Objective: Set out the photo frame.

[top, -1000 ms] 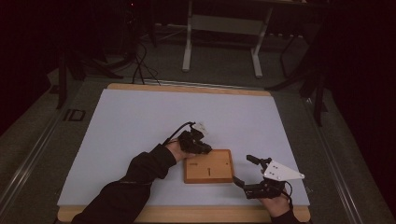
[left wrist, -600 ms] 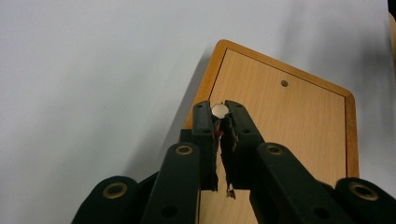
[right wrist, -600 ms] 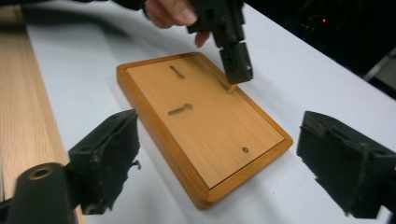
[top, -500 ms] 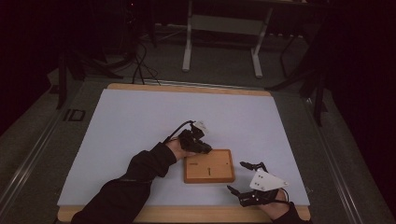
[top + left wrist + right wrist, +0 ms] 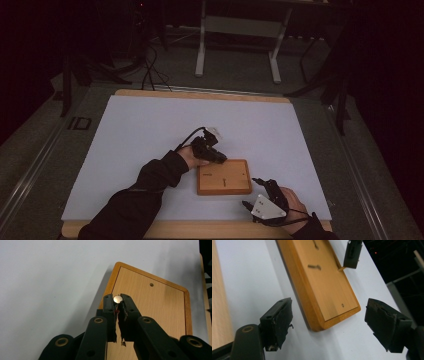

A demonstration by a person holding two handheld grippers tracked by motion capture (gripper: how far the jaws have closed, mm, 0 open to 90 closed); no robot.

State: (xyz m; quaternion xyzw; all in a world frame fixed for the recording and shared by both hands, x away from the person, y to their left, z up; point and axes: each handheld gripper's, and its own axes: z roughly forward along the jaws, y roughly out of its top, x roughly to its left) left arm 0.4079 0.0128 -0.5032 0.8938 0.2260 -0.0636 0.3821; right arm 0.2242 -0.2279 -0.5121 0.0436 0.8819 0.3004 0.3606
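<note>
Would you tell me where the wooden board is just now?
In the high view the wooden board lies on the white sheet, near its front edge, between both hands.

Left black two-jaw gripper (image 5: 221,159) clamped nearly shut, forearm angled in – right black two-jaw gripper (image 5: 254,192) low, jaws wide, just been narrowing

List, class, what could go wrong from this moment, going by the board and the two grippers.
The left gripper pinches a small pin at its very tip over the board; it may slip out. The right gripper, whose jaws have just been closing, stands open around the board's corner and may nudge it.
</note>
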